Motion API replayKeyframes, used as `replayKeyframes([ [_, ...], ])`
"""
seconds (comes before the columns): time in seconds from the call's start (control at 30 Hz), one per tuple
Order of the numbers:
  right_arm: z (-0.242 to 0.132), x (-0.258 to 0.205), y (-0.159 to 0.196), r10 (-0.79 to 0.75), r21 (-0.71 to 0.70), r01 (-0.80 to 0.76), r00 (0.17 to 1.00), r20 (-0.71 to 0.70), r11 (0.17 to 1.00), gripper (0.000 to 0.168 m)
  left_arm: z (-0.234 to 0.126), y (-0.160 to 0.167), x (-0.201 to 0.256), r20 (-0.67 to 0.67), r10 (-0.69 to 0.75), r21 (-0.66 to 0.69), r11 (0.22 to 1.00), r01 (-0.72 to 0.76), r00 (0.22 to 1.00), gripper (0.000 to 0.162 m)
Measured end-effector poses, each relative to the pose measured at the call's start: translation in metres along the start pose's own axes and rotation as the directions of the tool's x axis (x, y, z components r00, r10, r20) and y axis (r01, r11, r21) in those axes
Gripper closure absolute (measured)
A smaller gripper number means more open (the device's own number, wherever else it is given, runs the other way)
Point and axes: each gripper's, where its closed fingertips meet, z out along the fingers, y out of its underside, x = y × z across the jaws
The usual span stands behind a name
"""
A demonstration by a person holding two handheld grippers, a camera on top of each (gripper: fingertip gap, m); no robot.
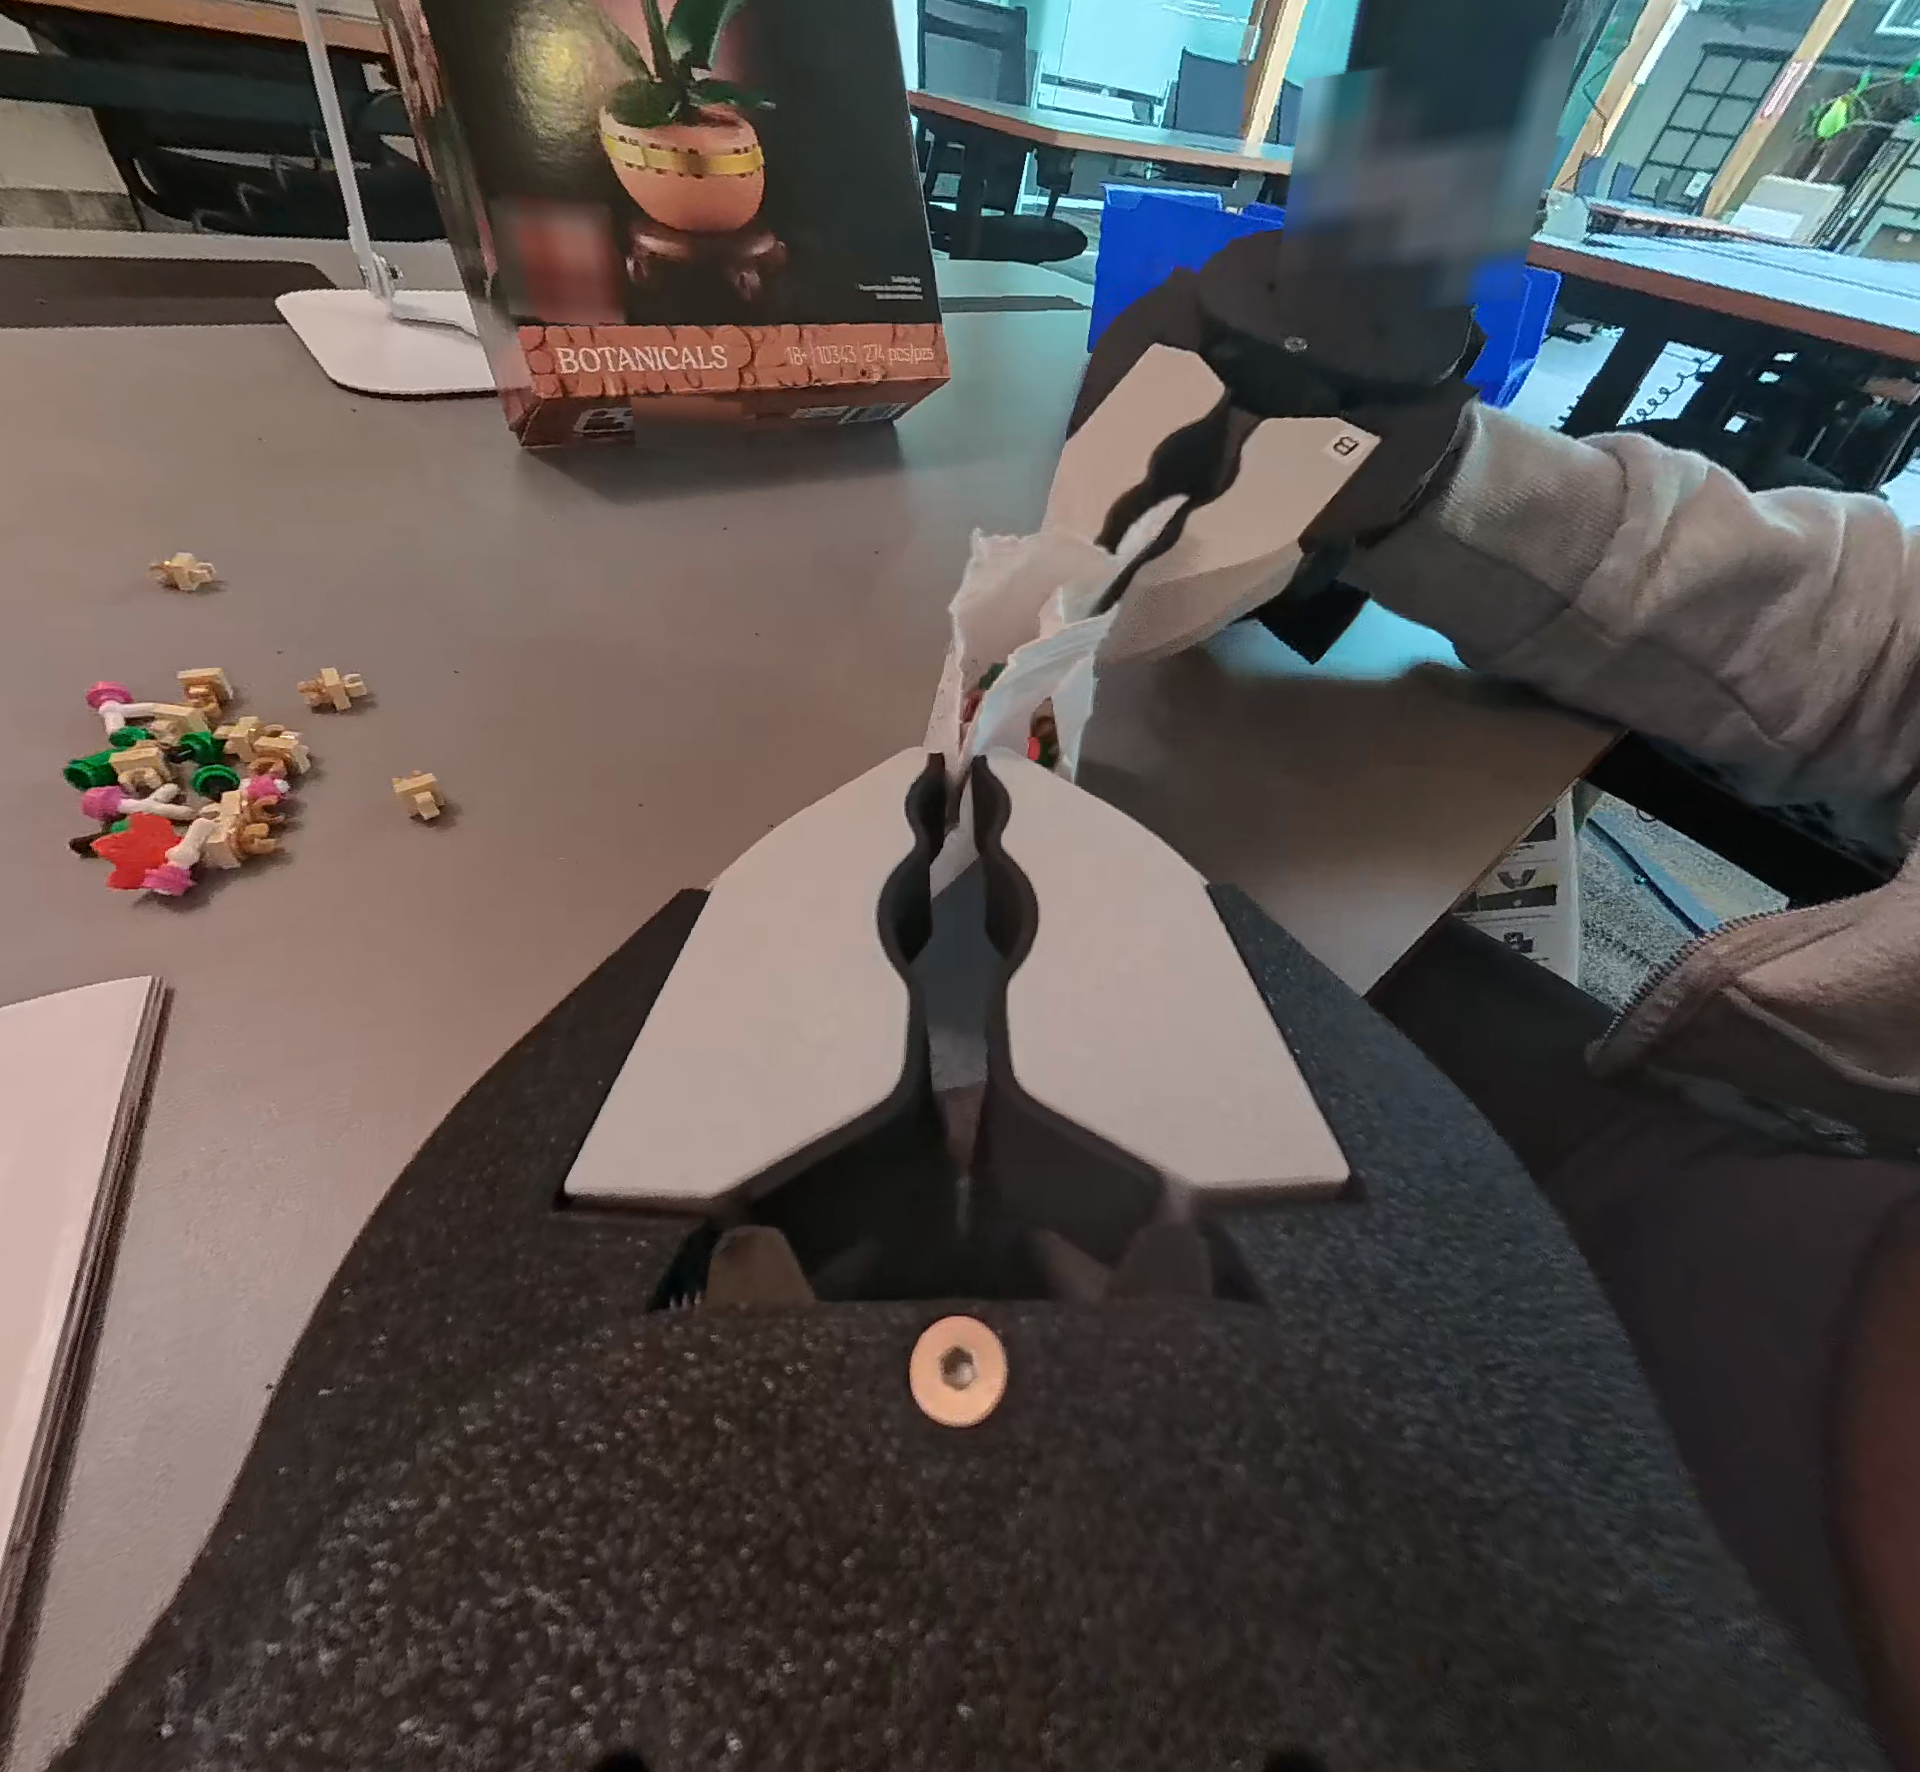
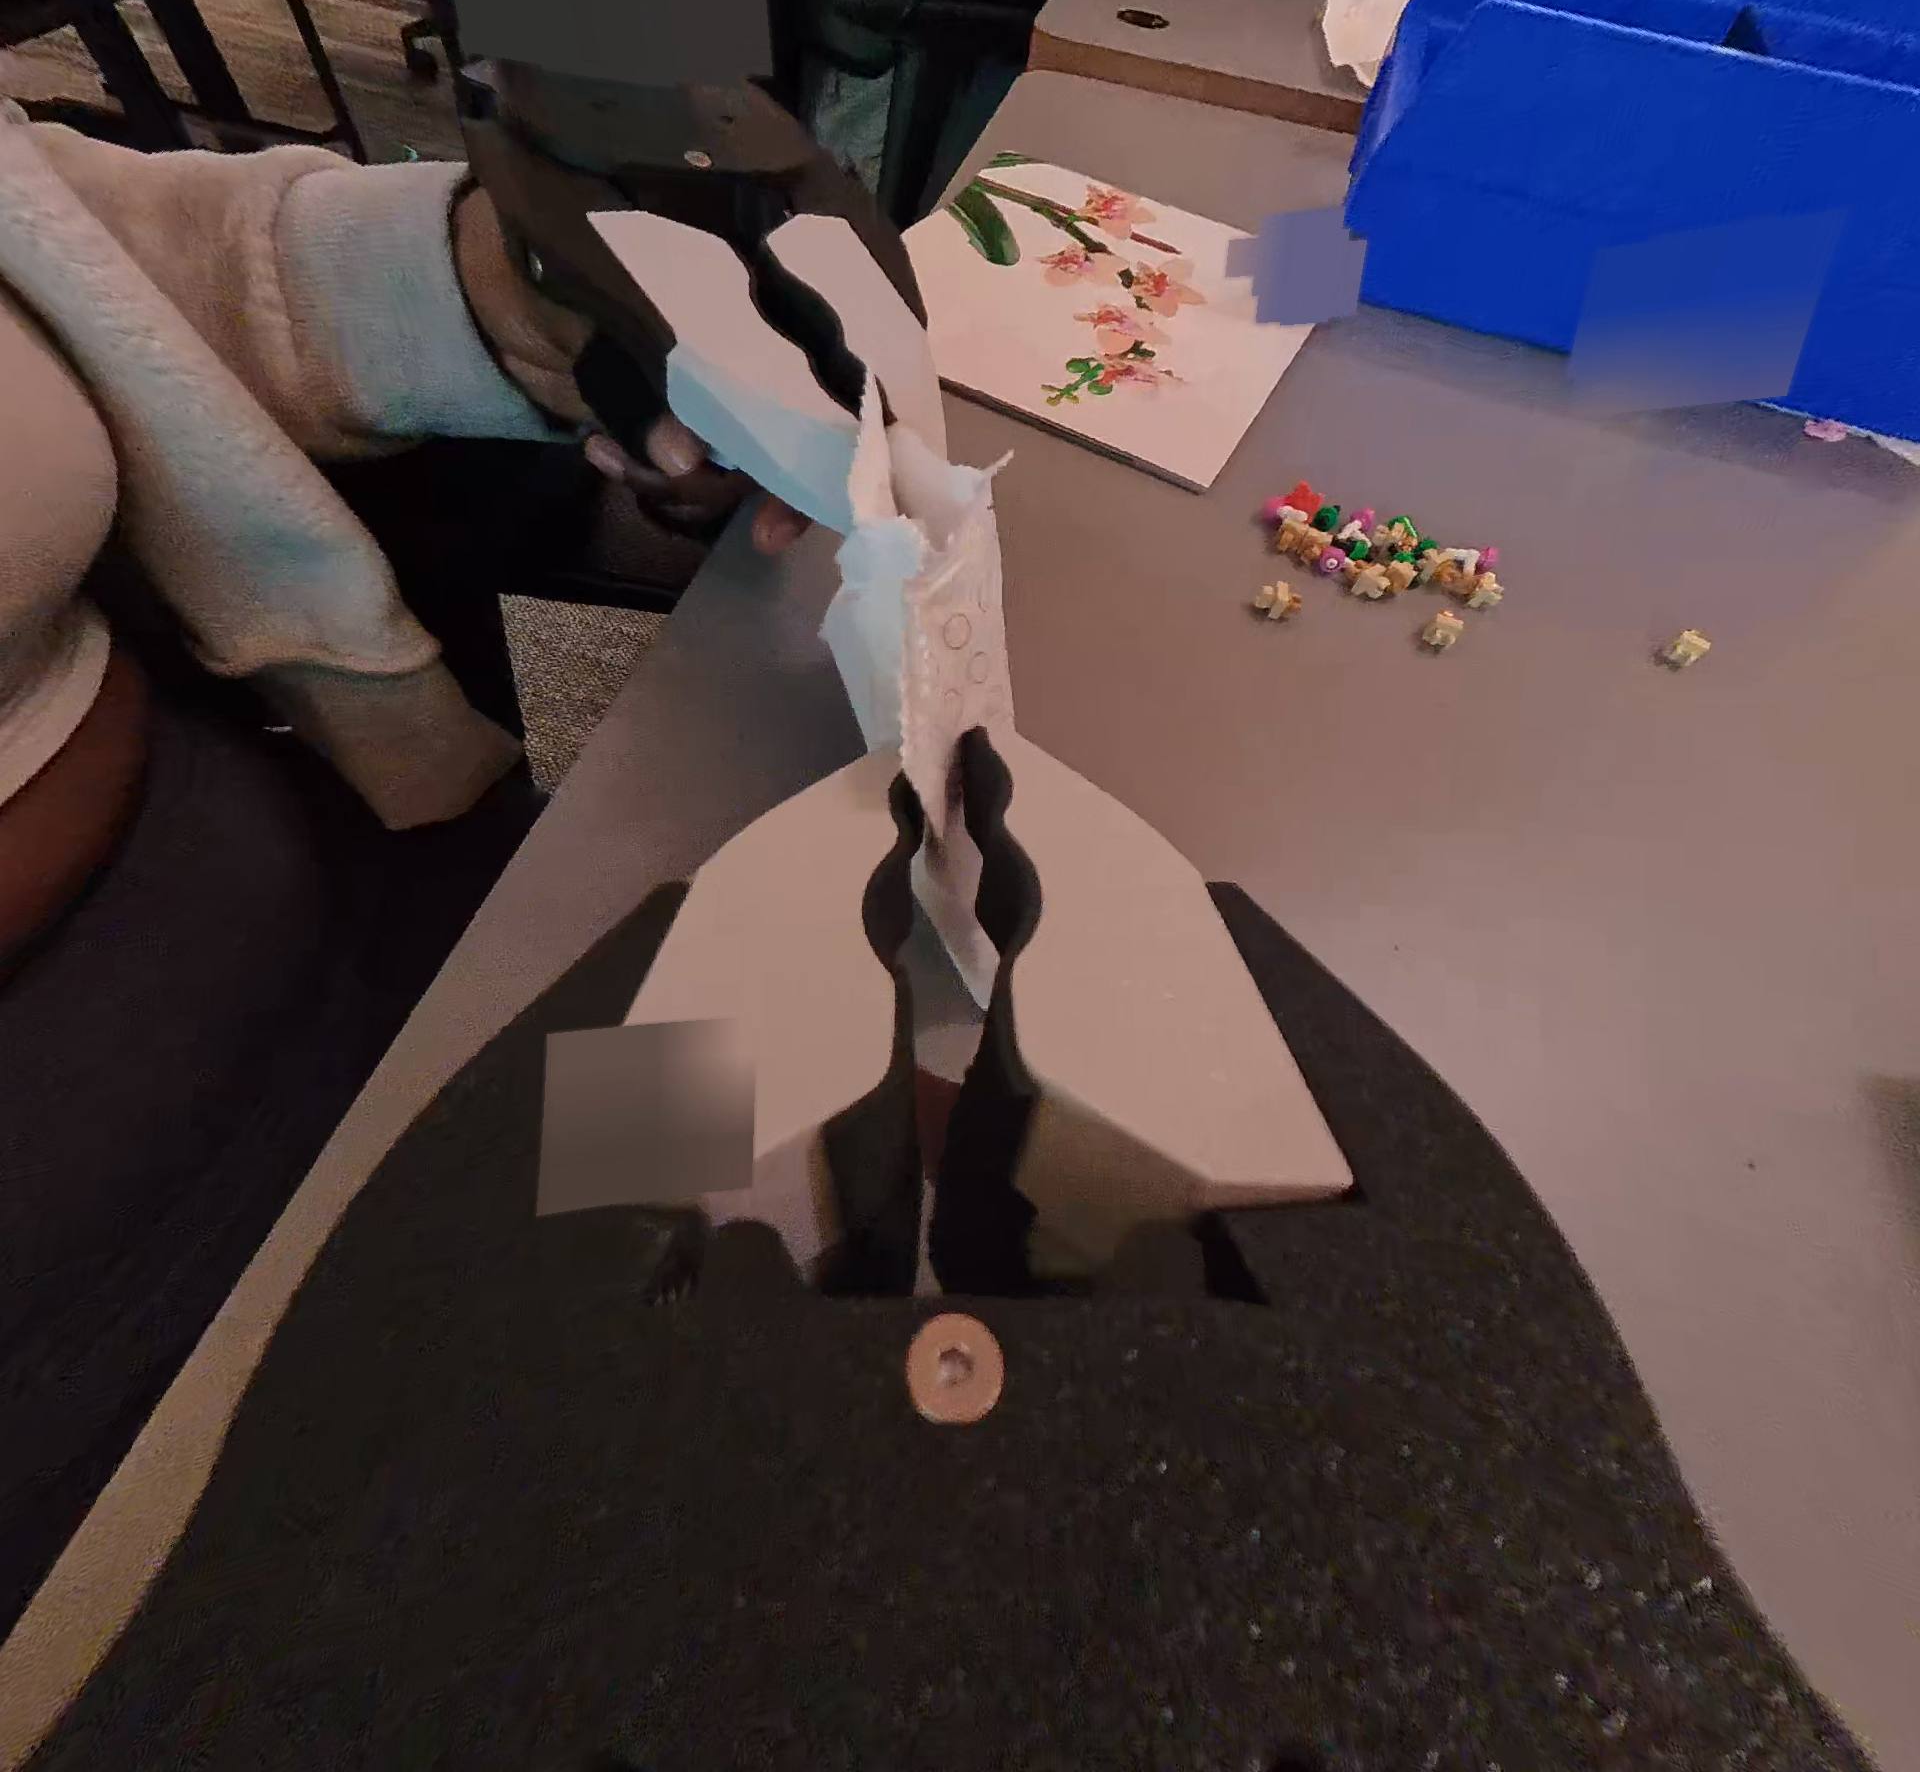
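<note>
Over the grey table's (image 1: pixel 623 579) near edge, the left gripper (image 1: pixel 961 772) and the right gripper (image 2: pixel 940 756) each pinch an opposite end of a torn white paper bag (image 2: pixel 935 600), stretched between them, with small toy bricks (image 1: pixel 187 777) heaped well to one side.

– What's on the grey desk (image 1: pixel 644 600)?
– A pile of small bricks (image 1: pixel 182 777), a flower-picture box (image 1: pixel 665 164) standing toward the far edge, a white stand base (image 1: pixel 384 335), a booklet (image 2: pixel 1101 330) and blue bins (image 2: pixel 1642 153).
</note>
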Motion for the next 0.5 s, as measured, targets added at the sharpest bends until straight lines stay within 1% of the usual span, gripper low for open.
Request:
replayKeyframes([
  [0.1, 0.0, 0.003, 0.0, 0.046, 0.023, -0.045, 0.999, -0.01, 0.999, 0.165, 0.0, 0.001, 0.0, 0.002, -0.001, -0.008, 1.0, 0.001, 1.0, 0.153],
  [0.2, -0.005, 0.007, -0.001, 0.093, 0.05, -0.092, 0.995, -0.03, 0.995, 0.166, -0.001, 0.0, 0.0, 0.005, 0.01, 0.007, 1.0, -0.01, 1.0, 0.14],
  [0.37, -0.02, 0.019, -0.01, 0.166, 0.123, -0.153, 0.981, -0.099, 0.981, 0.167, -0.005, -0.004, 0.0, 0.0, -0.002, 0.048, 0.999, 0.002, 1.0, 0.135],
  [0.47, -0.028, 0.024, -0.004, 0.19, 0.101, -0.177, 0.972, -0.139, 0.979, 0.168, -0.007, -0.004, -0.002, 0.011, 0.013, 0.056, 0.998, -0.014, 1.0, 0.135],
  [0.5, -0.032, 0.026, -0.007, 0.212, 0.128, -0.194, 0.966, -0.147, 0.973, 0.168, -0.007, -0.004, -0.003, 0.015, 0.016, 0.055, 0.998, -0.017, 1.0, 0.134],
])
